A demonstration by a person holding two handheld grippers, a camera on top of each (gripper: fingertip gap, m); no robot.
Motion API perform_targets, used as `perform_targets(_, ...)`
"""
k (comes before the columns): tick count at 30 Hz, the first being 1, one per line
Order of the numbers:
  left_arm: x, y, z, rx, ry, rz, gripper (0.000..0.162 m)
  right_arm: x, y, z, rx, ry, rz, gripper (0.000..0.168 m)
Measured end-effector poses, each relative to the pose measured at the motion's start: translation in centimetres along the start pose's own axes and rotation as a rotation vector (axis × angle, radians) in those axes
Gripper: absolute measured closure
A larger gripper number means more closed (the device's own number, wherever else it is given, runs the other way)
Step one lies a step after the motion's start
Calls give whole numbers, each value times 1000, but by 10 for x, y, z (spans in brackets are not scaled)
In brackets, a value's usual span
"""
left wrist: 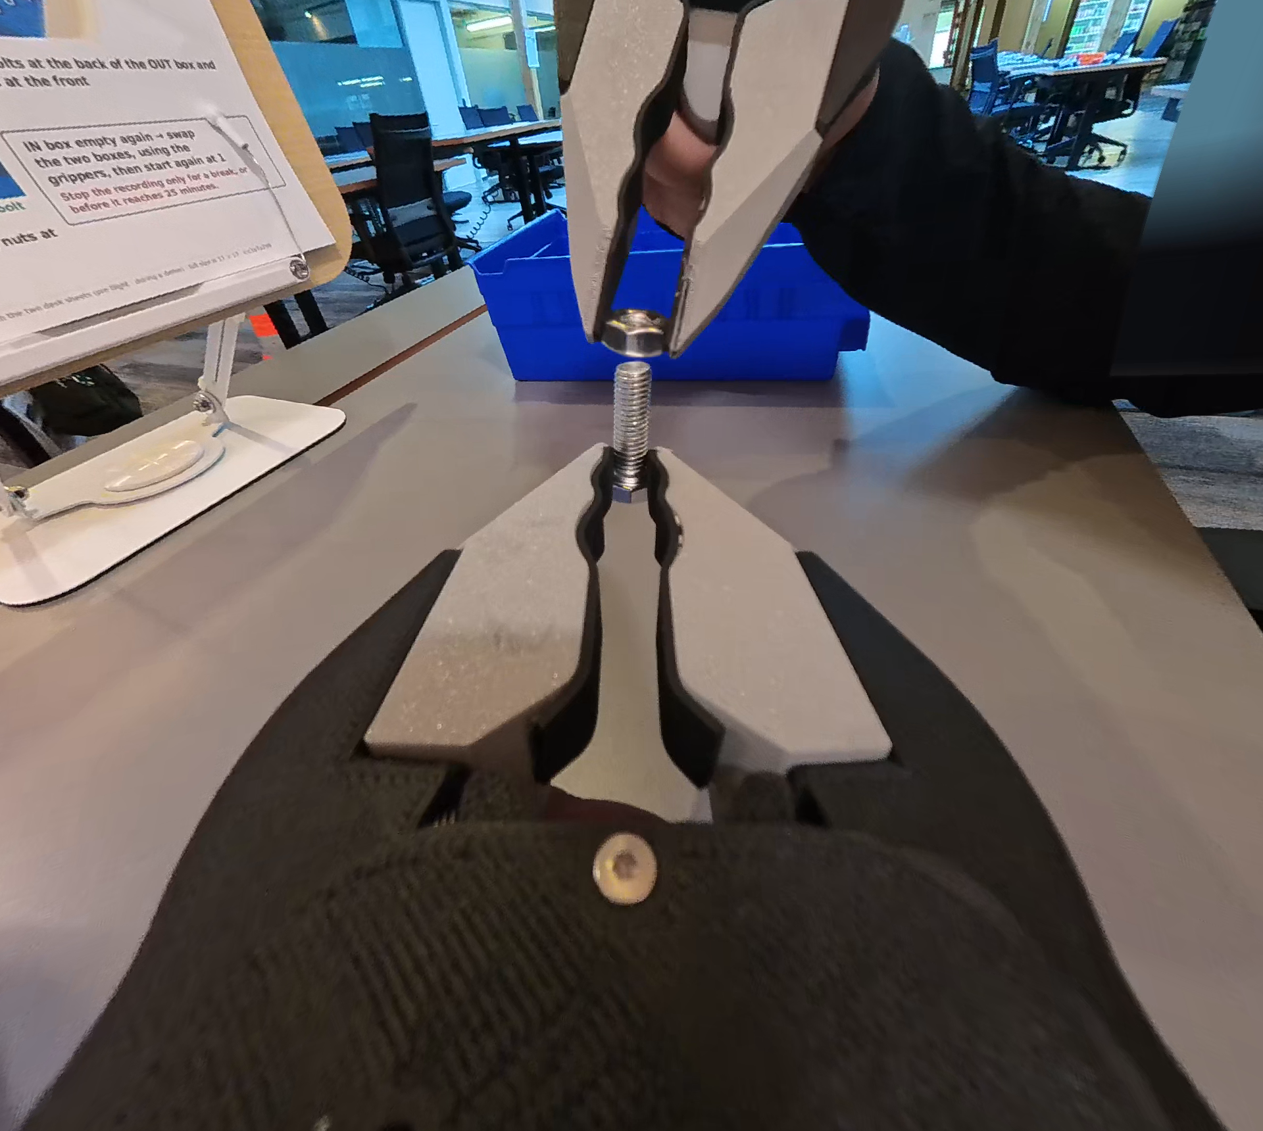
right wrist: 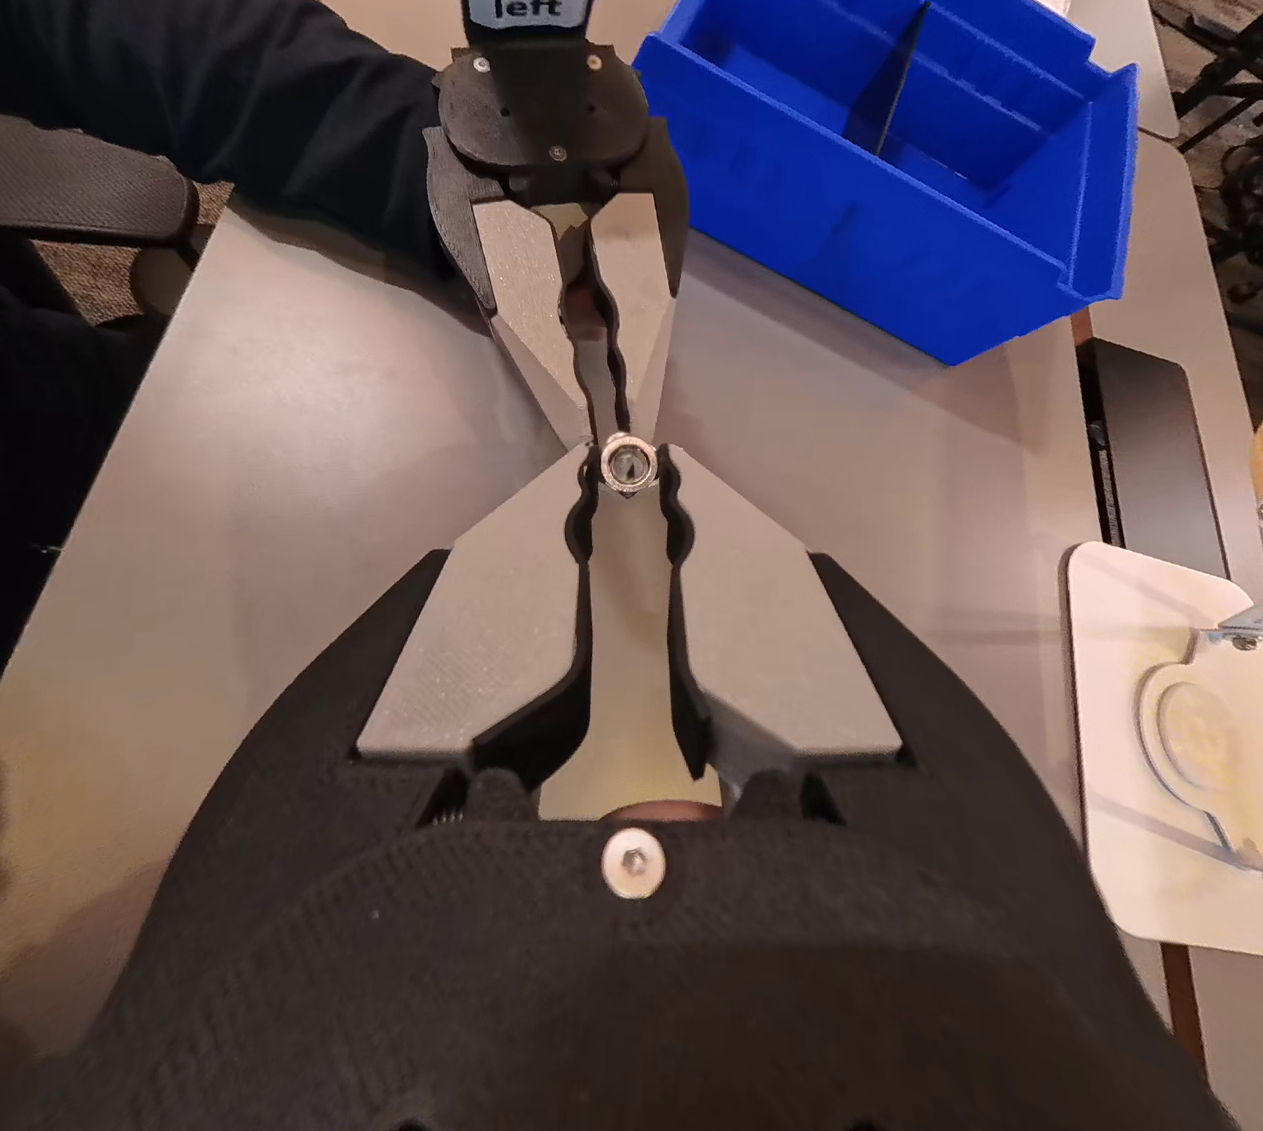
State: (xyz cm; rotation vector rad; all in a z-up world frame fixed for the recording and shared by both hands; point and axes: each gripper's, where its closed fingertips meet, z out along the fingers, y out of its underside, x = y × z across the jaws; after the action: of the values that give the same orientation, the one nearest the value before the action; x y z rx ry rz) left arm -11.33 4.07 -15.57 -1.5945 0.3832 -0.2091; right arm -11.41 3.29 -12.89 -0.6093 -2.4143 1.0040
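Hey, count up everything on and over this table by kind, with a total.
Hand-held gripper: 2, the left hand-held gripper shut on the bolt, the right hand-held gripper shut on the nut
Bolt: 1
Nut: 1
Blue bin: 1
White document stand: 1
Total: 6

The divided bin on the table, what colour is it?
Bright blue bin, clearest in the right wrist view.
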Motion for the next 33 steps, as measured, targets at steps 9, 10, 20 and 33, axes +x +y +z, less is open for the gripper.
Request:
perform_targets(9, 4, 0, 2, -5, 3, 26, 155, -6, -2, 6, 5, -28, 2, 154)
perform_targets(10, 4, 0, 2, -3, 2, 25, 155, -6, -2, 6, 16, -34, 9, 154)
perform_targets(20, 8, -7, 3, 32, -8, 36, 155, -9, -9, 2, 85, -81, 30, 154)
perform_targets(33, 5, -6, 3, 18, -22, 21, 155, -6, -8, 3, 91, -77, 50, 154)
